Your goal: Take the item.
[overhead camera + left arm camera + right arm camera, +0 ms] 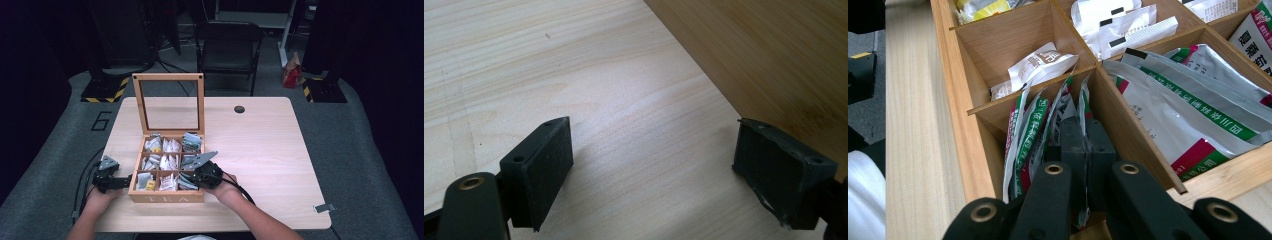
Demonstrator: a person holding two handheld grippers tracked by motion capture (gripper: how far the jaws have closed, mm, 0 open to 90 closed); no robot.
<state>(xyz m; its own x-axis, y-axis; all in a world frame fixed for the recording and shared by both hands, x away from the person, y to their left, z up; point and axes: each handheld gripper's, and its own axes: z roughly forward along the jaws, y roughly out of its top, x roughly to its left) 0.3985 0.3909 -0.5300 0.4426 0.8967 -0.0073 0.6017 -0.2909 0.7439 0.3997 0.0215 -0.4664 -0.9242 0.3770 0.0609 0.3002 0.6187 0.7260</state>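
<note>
The right gripper [1082, 145], jaws closed on a sachet [1079, 107] in the tea box's [166, 197] near-right compartment, was extracting it; a straight lift seemed required. The left gripper [651, 167] stood wide open, empty, beside the box.

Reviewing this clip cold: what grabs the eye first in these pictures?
The open wooden tea box at the table's near-left, its windowed lid standing upright and its nine compartments stuffed with sachets. The right gripper is pushed down into the near-right compartment, jaws closed among green-and-red packets. The left gripper rests wide open on the bare tabletop beside the box's left wall.
</note>
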